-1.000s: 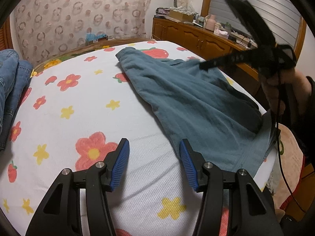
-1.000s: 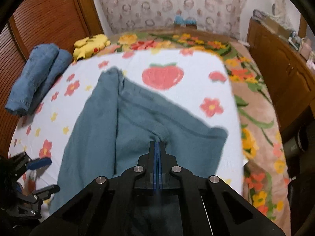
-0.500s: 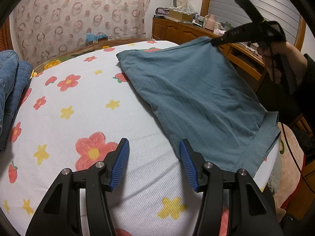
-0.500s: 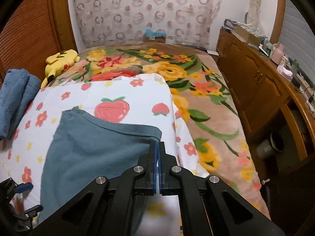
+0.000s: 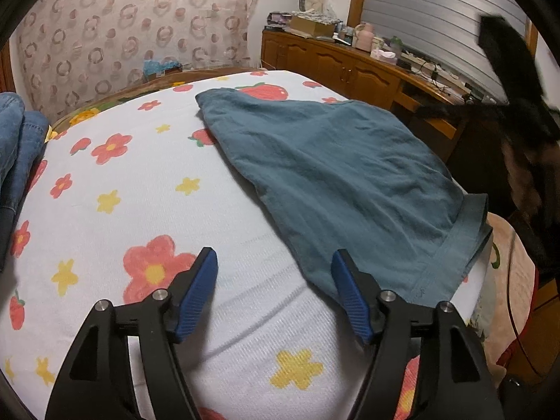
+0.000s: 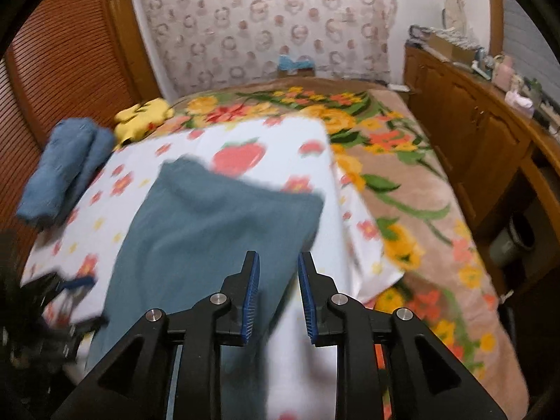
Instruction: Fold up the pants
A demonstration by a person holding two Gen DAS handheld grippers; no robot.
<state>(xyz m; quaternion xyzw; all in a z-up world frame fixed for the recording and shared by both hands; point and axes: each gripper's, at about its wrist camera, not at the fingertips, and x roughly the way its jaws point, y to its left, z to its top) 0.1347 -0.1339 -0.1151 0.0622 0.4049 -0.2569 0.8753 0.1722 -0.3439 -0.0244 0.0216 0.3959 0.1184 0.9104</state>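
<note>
The teal pants (image 5: 325, 175) lie flat, folded over on themselves, on the white flowered sheet (image 5: 140, 210); the waistband hangs at the bed's right edge. My left gripper (image 5: 274, 294) is open and empty, low over the sheet just left of the waistband end. My right gripper (image 6: 278, 276) is open and empty, held above the pants (image 6: 210, 231) near the bed's edge. It shows blurred at the far right of the left wrist view (image 5: 507, 105).
Folded blue jeans (image 6: 63, 168) lie at the left side of the bed, with a yellow plush toy (image 6: 143, 119) beyond them. A flowered brown blanket (image 6: 402, 182) covers the bed's right side. A wooden cabinet (image 5: 350, 66) with clutter runs along the right wall.
My right gripper carried the pant edge over to the right, let go of it and opened. The pants now lie flat. My left gripper stayed still.
</note>
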